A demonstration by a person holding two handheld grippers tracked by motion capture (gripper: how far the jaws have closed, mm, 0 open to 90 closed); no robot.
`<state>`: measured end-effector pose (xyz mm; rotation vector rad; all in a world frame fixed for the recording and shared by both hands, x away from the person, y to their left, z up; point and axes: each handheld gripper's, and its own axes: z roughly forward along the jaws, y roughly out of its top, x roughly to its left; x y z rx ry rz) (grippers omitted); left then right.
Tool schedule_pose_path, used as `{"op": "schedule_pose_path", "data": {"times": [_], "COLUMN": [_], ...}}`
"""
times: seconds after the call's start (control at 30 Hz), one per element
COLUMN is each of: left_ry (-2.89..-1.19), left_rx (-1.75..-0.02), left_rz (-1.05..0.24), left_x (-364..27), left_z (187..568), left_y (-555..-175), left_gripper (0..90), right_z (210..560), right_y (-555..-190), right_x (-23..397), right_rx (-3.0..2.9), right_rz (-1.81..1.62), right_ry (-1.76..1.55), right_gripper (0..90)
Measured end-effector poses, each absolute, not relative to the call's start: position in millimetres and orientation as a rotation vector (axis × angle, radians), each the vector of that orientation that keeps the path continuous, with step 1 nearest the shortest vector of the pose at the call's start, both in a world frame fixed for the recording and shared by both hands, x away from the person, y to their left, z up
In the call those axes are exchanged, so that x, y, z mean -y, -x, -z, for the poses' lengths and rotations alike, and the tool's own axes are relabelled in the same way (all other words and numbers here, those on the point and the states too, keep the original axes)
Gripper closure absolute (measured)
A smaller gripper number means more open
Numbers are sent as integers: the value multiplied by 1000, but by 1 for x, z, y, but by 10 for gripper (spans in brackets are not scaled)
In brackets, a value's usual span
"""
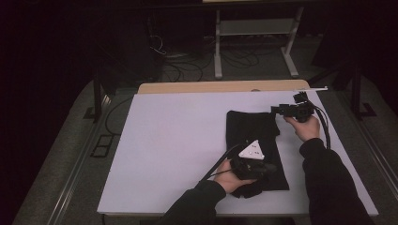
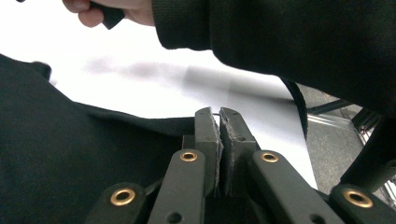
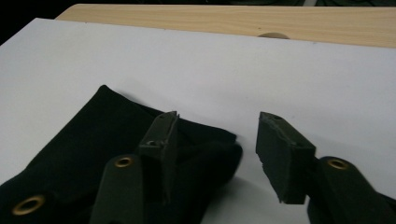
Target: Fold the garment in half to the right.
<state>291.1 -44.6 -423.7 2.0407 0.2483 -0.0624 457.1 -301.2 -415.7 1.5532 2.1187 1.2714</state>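
High view: a black cloth (image 1: pixel 256 152) lies folded on the white counter (image 1: pixel 178 140), right of centre. The left gripper (image 1: pixel 267 169) rests on its near part, likely pinning it flat; the right gripper (image 1: pixel 277 110) hovers by the far corner.

Left gripper view: jaws pressed together at the cloth's (image 2: pixel 70 163) edge; whether they pinch it is unclear.

Right gripper view: jaws spread, pinching nothing, the cloth's (image 3: pixel 93 135) corner lying loose below.
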Motion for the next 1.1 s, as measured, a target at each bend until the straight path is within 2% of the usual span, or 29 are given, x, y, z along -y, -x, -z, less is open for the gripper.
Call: {"op": "schedule_pose_path", "data": {"times": [0.1,0.4,1.1], "left_ry": [-2052,-2095,-2205], "left_rx": [-246,-227,-194], "left_rz": [66,74,86], "left_x": [50,69,99], "left_z": [424,422,429], "left_y": [-290,-287,-286], "left_gripper": [852,854,856], "right_z": [414,410,407], "right_y": [-453,-439,-403], "right_x": [308,327,351], "right_rx": [-2114,-2103,-2089], "right_rz": [-1266,-1252,-1273], "right_ry": [-1551,-1551,-1526], "right_gripper": [398,333,306]}}
